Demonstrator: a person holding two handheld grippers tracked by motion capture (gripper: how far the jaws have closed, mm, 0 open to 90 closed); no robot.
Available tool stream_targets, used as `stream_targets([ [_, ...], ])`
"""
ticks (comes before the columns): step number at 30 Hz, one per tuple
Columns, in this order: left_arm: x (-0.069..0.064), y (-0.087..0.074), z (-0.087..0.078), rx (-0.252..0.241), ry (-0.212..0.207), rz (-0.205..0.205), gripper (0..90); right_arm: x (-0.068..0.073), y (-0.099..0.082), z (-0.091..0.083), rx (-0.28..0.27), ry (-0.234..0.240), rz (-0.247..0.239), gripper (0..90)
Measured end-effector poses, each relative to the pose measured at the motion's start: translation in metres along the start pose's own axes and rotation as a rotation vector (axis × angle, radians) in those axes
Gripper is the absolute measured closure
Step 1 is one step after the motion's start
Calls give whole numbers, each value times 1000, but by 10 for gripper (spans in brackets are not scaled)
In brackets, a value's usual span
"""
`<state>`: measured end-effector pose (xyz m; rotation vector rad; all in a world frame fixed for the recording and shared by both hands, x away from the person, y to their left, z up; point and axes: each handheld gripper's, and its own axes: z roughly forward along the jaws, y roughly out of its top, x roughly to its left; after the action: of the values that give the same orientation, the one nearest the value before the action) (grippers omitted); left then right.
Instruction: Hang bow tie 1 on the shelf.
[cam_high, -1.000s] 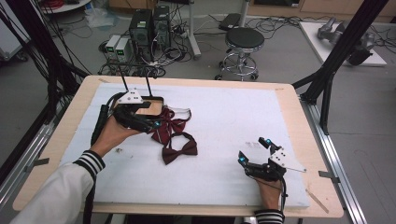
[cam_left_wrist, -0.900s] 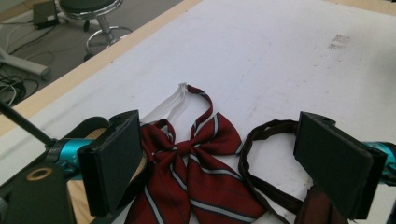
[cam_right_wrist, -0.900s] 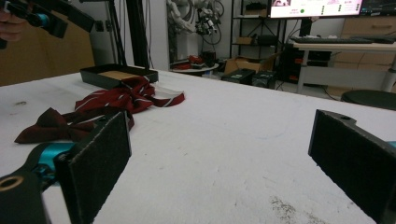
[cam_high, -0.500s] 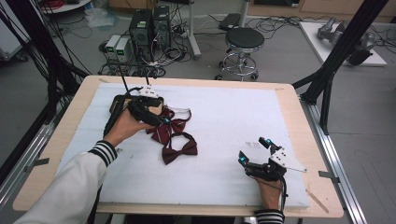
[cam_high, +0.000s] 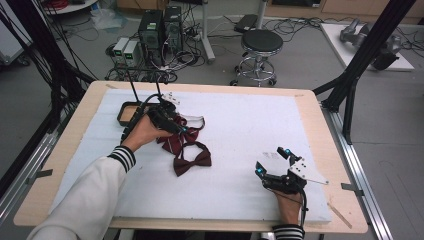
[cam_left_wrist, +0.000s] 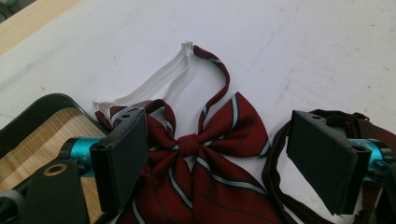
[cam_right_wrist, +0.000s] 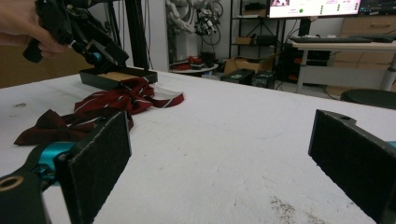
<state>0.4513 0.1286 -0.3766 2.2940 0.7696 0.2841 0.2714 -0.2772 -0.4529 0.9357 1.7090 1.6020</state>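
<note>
We held a gripper in each hand over a table covered by a white sheet (cam_high: 250, 120), whose pale wooden border showed on all sides. Our left gripper (cam_left_wrist: 217, 156) hung low over a striped dark-red bow tie (cam_left_wrist: 212, 149), jaws apart and straddling its central knot; they had just been closing a little, yet neither pad pressed the cloth, and the tie lay flat on the sheet between them. Beyond the jaw tips the tie's red strap and white elastic band (cam_left_wrist: 154, 81) looped away across bare white surface. Just beside the left jaw sat a shallow black tray (cam_left_wrist: 35, 121) with a wood-coloured floor, its rim close to the tie's wing. Under and beside the right jaw lay the band of a plain dark-brown bow tie (cam_left_wrist: 280, 186), touching the striped one. From above, the plain tie (cam_high: 192, 160) lay on the near side of our left gripper (cam_high: 167, 120), toward us. Our right gripper (cam_right_wrist: 219, 158) rested well apart from both ties near the sheet's near edge, jaws wide with nothing between them. Ahead of it stretched a broad open run of sheet, faintly smudged, reaching to the ties and tray.
</note>
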Motion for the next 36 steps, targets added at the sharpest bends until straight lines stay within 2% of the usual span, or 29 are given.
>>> stream_targets([
  [6,0,4,10,44,3,-13,233,0,0,0,-1,0,-1,50],
  [11,1,2,20,97,11,-38,260,0,0,0,-2,-1,2,49],
  [16,2,2,25,125,16,-56,282,0,0,0,-2,-1,0,49],
  [19,2,1,28,135,17,-80,319,0,0,0,-1,-1,5,49],
  [20,2,2,29,152,23,-79,324,-1,0,0,-3,-3,-1,49],
  [24,2,1,34,166,31,-110,341,0,0,0,-2,-1,1,50],
  [31,4,0,40,199,42,-127,406,-1,0,0,-1,-1,5,49],
  [36,4,1,42,205,55,-145,442,-1,0,0,-2,-1,6,49],
])
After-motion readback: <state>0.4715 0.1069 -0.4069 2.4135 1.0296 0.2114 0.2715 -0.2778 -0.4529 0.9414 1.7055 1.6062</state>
